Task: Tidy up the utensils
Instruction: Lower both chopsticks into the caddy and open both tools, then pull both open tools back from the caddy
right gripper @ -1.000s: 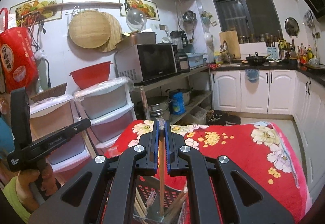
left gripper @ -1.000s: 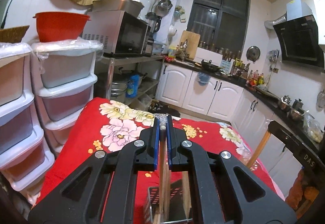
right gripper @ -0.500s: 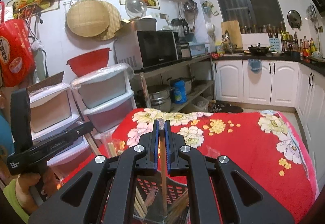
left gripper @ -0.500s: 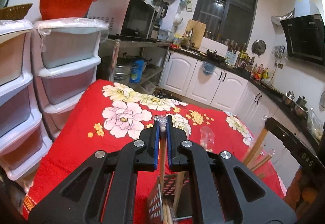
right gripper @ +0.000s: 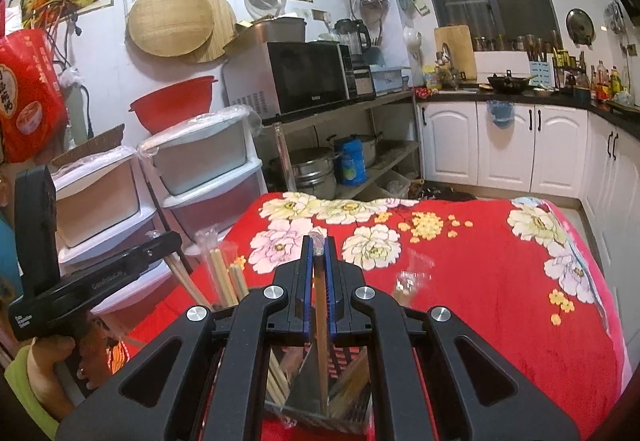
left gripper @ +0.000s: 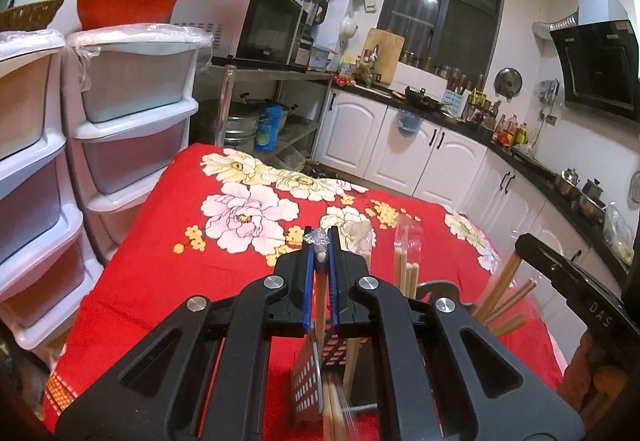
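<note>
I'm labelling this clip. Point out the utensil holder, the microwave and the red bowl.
utensil holder (left gripper: pixel 307 391), left wrist view, perforated side wall
microwave (right gripper: pixel 306 77), right wrist view, dark door
red bowl (left gripper: pixel 122 3), left wrist view, outer side

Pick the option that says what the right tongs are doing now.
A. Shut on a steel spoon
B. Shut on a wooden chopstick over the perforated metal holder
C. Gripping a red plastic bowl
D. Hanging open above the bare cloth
B: the right tongs are clamped on a thin wooden chopstick whose lower end reaches into the perforated metal utensil holder on the red floral tablecloth.
</note>
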Tool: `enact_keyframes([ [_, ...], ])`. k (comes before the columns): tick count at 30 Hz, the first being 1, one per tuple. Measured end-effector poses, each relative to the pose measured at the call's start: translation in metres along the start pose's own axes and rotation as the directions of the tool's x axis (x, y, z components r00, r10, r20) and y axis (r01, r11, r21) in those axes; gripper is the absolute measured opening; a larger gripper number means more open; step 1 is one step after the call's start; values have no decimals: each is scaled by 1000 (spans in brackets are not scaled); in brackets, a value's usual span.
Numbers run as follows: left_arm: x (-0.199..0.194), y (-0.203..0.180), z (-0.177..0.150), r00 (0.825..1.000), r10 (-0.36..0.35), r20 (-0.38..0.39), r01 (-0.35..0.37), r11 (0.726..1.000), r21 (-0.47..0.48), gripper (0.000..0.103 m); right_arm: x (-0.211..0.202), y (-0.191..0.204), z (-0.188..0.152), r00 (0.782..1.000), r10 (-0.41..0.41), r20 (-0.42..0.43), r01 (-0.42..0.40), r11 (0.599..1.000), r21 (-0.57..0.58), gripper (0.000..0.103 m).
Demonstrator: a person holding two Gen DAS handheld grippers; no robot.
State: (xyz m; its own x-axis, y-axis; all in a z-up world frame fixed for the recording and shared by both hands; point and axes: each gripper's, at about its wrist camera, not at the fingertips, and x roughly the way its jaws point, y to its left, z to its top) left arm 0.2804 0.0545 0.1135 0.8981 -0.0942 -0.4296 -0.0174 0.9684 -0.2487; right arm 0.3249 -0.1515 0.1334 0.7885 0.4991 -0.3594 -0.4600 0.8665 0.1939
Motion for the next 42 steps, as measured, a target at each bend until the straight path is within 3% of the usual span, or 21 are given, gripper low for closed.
enact_keyframes([
  [12, -12, -6, -9, 999, -4, -34, 5, 1000, 20, 2, -10, -3, -12, 998, -9, -56, 10, 1000, 11, 6],
  [16, -18, -6, -11, 999, -3, -37, 4, 1000, 23, 12, -12, -1, -15, 997, -10, -71, 11, 1000, 7, 8],
  [18, -20, -6, -12, 999, 1, -44, 0, 1000, 25, 14, -11, -1, -15, 997, -11, -82, 12, 1000, 15, 16],
  [22, -29, -7, -12, 999, 10, -43, -8, 999, 36, 25, -14, 2, -16, 996, -19, -92, 20, 1000, 2, 20],
  [24, -33, -6, -13, 999, 6, -45, -4, 1000, 31, 29, -18, 3, -17, 996, -23, -89, 24, 1000, 8, 35],
  [27, -40, -5, -13, 999, 4, -39, -3, 1000, 30, 33, -23, 1, -17, 996, -33, -84, 34, 999, 16, 44],
  [33, -57, -8, -12, 1000, 3, -28, -2, 999, 46, 57, -40, 2, -16, 996, -55, -72, 56, 998, 13, 67],
  [38, -68, -7, -18, 1000, -3, -31, 4, 999, 35, 66, -52, 3, -21, 995, -71, -69, 72, 997, 6, 75],
  [42, -80, -10, -23, 1000, -11, -19, 12, 999, 40, 68, -64, 8, -28, 995, -78, -64, 78, 997, -4, 83],
])
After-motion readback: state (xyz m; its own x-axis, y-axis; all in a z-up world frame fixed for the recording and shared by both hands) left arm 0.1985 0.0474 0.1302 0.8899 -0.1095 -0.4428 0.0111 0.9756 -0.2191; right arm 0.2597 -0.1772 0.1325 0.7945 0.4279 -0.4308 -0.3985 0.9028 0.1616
